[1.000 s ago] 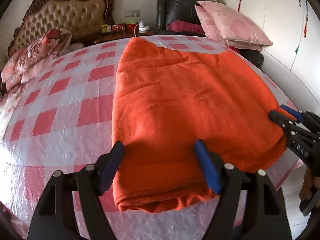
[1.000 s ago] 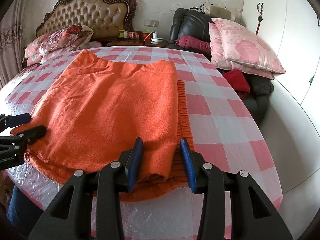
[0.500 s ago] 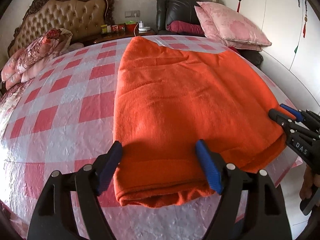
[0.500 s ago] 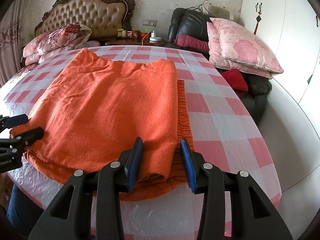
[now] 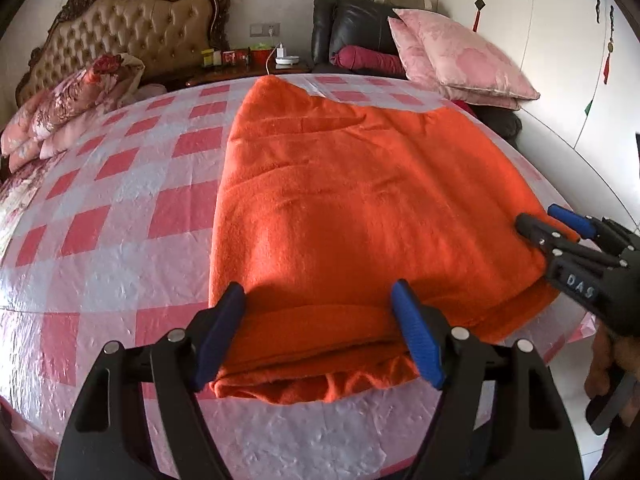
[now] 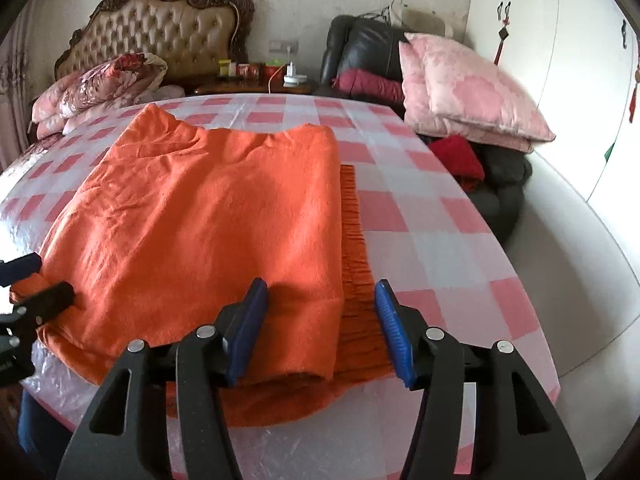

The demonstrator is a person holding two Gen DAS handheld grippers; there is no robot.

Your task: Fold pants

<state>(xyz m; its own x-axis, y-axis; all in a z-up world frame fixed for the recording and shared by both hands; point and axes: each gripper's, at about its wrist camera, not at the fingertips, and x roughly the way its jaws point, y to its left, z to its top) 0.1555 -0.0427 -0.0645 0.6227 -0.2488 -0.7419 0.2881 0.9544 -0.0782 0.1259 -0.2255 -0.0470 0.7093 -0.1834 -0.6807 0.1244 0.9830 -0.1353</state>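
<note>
Orange pants (image 5: 360, 208) lie folded flat on a pink-and-white checked table (image 5: 100, 240). My left gripper (image 5: 320, 336) is open, its blue pads on either side of the near folded edge at the pants' left corner. In the right wrist view the pants (image 6: 208, 220) show a ribbed strip (image 6: 354, 240) sticking out along their right side. My right gripper (image 6: 318, 332) is open across the near right corner, with cloth between the pads. Each gripper appears in the other's view, the right gripper (image 5: 560, 228) and the left gripper (image 6: 32, 280), both straddling the pants' corners.
A tufted headboard (image 6: 160, 36) and floral quilt (image 6: 104, 84) lie beyond the table's far left. A black armchair (image 6: 360, 48) with pink pillows (image 6: 468, 88) stands at the far right, next to a white wardrobe (image 6: 580, 80). A hand (image 5: 604, 364) holds the right gripper.
The right gripper's fingers have spread wider around the near right corner. The left gripper has edged forward so the folded edge sits deeper between its pads. The pants lie as before.
</note>
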